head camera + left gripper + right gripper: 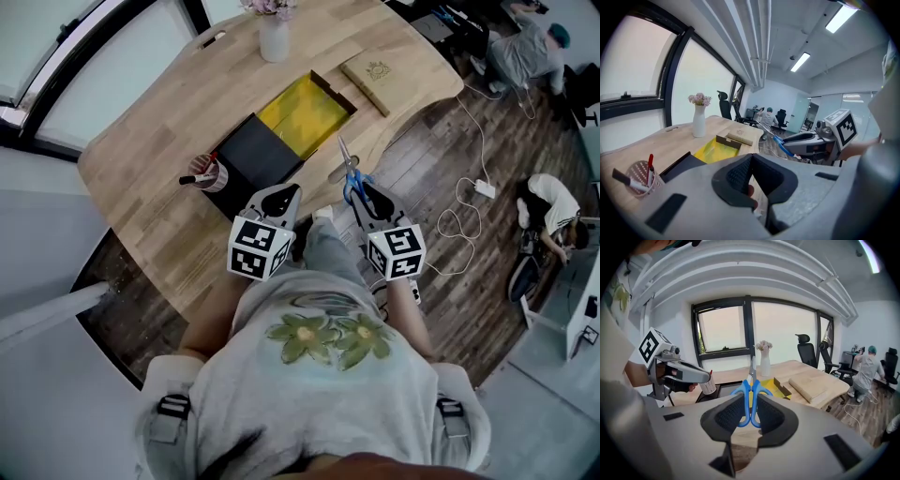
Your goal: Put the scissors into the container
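Note:
The blue-handled scissors are held by their handles in my right gripper, which is shut on them. Their blades point up and away toward the container, an open box with a yellow lining on the wooden table. In the right gripper view the scissors stand upright between the pads, with the yellow box behind them. My left gripper hovers beside the right one at the table's near edge, shut and holding nothing. In its own view the left gripper has its pads meeting.
A black lid lies against the box's near end. A mesh pen cup stands left of it. A white vase and a flat wooden box sit at the far side. People sit by cables on the floor at right.

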The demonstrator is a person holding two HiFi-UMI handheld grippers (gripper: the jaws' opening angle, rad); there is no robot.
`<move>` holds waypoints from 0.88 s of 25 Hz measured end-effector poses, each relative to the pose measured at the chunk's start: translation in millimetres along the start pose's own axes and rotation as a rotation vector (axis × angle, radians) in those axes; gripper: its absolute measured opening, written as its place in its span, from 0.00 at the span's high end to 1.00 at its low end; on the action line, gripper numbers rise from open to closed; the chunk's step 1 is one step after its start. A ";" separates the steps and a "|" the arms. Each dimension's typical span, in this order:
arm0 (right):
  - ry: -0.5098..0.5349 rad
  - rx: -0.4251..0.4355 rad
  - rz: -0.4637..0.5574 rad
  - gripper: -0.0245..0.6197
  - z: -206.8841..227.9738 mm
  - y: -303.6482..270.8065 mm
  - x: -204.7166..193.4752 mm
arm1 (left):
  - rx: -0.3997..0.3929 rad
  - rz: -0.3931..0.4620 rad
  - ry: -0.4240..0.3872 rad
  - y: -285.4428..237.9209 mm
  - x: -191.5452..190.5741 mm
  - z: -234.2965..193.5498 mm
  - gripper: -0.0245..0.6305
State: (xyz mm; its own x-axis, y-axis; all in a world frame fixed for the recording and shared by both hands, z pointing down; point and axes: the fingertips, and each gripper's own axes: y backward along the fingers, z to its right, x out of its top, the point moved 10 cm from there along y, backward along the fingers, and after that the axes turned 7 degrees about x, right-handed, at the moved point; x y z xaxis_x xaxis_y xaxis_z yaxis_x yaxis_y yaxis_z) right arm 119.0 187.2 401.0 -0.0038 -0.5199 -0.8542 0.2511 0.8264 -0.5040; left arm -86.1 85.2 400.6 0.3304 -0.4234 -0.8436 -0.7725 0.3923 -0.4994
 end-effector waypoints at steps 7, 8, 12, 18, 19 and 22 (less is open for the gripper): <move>0.022 0.035 0.000 0.83 41.4 -29.0 23.2 | 0.034 -0.009 0.015 -28.4 19.9 -8.8 0.95; 0.023 0.041 -0.001 0.83 45.6 -33.3 25.7 | 0.037 -0.013 0.017 -31.8 21.5 -9.9 0.95; 0.033 0.071 -0.010 0.83 57.7 -48.2 34.1 | 0.062 -0.024 0.029 -42.2 27.8 -17.5 0.95; 0.055 0.114 -0.026 0.83 74.8 -67.0 44.4 | 0.118 -0.023 0.054 -51.0 40.2 -28.8 0.95; 0.058 0.121 -0.028 0.83 77.2 -70.1 45.8 | 0.126 -0.025 0.056 -52.3 41.4 -29.9 0.95; 0.066 0.148 -0.029 0.83 84.1 -79.9 50.7 | 0.149 -0.023 0.068 -56.5 44.4 -33.0 0.95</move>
State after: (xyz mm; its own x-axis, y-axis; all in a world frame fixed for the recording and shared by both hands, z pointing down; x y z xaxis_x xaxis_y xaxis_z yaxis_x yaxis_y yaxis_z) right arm 180.1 76.6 408.7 -0.0755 -0.5234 -0.8487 0.3903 0.7678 -0.5082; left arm -45.7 17.2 397.9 0.3056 -0.4863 -0.8186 -0.6743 0.4964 -0.5467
